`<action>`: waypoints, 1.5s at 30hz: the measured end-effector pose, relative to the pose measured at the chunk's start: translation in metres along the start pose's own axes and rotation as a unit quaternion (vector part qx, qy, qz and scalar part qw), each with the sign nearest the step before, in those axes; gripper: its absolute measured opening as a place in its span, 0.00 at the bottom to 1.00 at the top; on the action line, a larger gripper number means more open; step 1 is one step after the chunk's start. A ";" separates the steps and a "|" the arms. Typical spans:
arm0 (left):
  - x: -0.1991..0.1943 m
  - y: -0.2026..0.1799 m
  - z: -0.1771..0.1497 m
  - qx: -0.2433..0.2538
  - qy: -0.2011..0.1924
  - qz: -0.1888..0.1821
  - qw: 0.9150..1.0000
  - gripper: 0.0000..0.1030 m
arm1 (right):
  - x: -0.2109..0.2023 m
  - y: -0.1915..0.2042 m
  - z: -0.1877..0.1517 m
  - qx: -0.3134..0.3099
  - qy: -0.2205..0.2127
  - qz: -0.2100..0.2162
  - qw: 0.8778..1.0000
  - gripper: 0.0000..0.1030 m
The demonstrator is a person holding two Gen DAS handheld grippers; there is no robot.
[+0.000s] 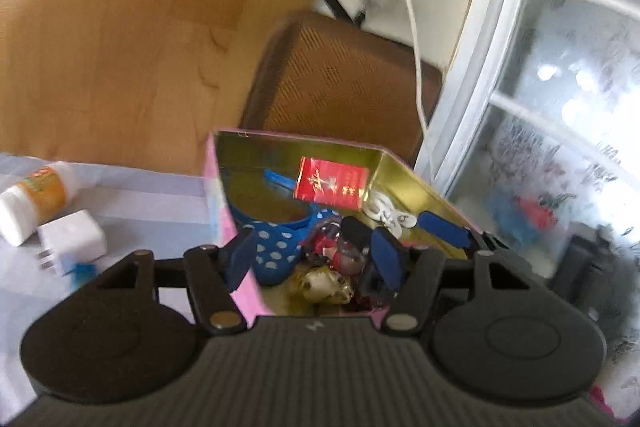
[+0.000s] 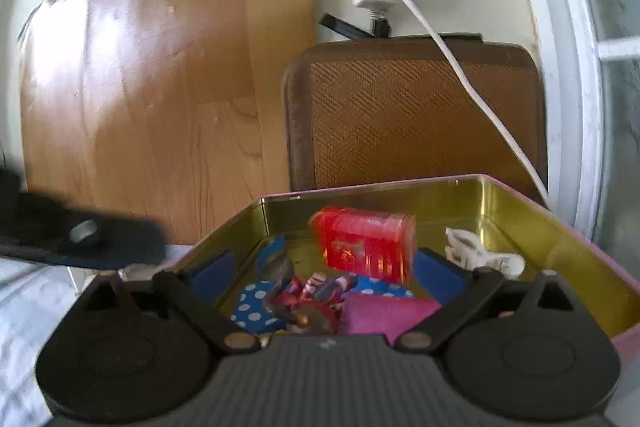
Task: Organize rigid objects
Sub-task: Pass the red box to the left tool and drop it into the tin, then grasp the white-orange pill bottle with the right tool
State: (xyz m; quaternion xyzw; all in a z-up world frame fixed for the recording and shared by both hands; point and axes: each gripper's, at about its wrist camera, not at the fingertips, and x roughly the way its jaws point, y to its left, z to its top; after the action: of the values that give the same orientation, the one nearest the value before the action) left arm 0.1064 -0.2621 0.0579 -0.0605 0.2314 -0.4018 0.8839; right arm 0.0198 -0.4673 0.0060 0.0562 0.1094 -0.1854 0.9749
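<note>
A pink tin (image 1: 218, 195) with a gold inside stands on a pale striped cloth. In it lie a red packet (image 1: 330, 183), a blue white-dotted piece (image 1: 276, 247), a white curled item (image 1: 386, 213) and small toy figures (image 1: 340, 255). My left gripper (image 1: 312, 259) hangs open over the tin's near left corner; its pads press on nothing. My right gripper (image 2: 326, 275) is wide open above the tin (image 2: 580, 247). Just past its fingertips the red packet (image 2: 364, 247) shows blurred, untouched. A magenta piece (image 2: 384, 311) lies under it.
A white charger plug (image 1: 72, 239) and a white bottle with an orange label (image 1: 36, 199) lie on the cloth left of the tin. Behind it stand a brown woven case (image 2: 416, 119) and a wooden board (image 2: 140, 87). A white cable (image 2: 460, 67) hangs down; a window is at right.
</note>
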 end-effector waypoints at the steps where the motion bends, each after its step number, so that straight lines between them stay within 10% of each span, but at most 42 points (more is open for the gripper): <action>1: -0.009 0.005 -0.003 -0.007 -0.002 0.002 1.000 0.64 | -0.003 0.003 0.000 -0.005 -0.004 -0.004 1.000 0.97; 7: -0.083 0.062 -0.042 -0.024 -0.005 0.093 0.995 0.64 | -0.016 0.014 -0.001 -0.024 -0.039 -0.002 0.999 0.95; 12: -0.138 0.129 -0.072 -0.011 0.011 0.248 0.969 0.64 | -0.034 0.031 0.003 -0.014 -0.078 0.011 0.997 0.80; 18: -0.180 0.190 -0.089 -0.036 0.003 0.327 0.944 0.64 | -0.042 0.102 0.012 0.018 -0.004 0.157 0.987 0.69; 24: -0.192 0.218 -0.095 -0.113 -0.020 0.275 0.955 0.64 | 0.037 0.200 0.034 0.025 0.114 0.196 0.974 0.70; 29: -0.195 0.224 -0.099 -0.135 -0.036 0.239 0.961 0.67 | 0.143 0.244 0.048 0.035 0.195 0.117 0.973 0.75; 34: -0.198 0.223 -0.101 -0.131 -0.051 0.218 0.966 0.67 | 0.223 0.253 0.024 0.085 0.316 0.092 0.940 0.73; 37: -0.197 0.220 -0.101 -0.118 -0.055 0.213 0.968 0.67 | 0.218 0.277 0.011 0.027 0.307 0.088 0.947 0.50; 45: -0.196 0.224 -0.100 -0.128 -0.046 0.208 0.969 0.67 | 0.156 0.327 -0.015 -0.139 0.248 0.156 0.946 0.50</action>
State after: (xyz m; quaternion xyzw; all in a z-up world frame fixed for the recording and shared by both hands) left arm 0.1021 0.0404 -0.0260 -0.1418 0.2472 -0.1727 0.9428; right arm 0.2805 -0.2172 -0.0223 -0.0197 0.3622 0.0057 0.9319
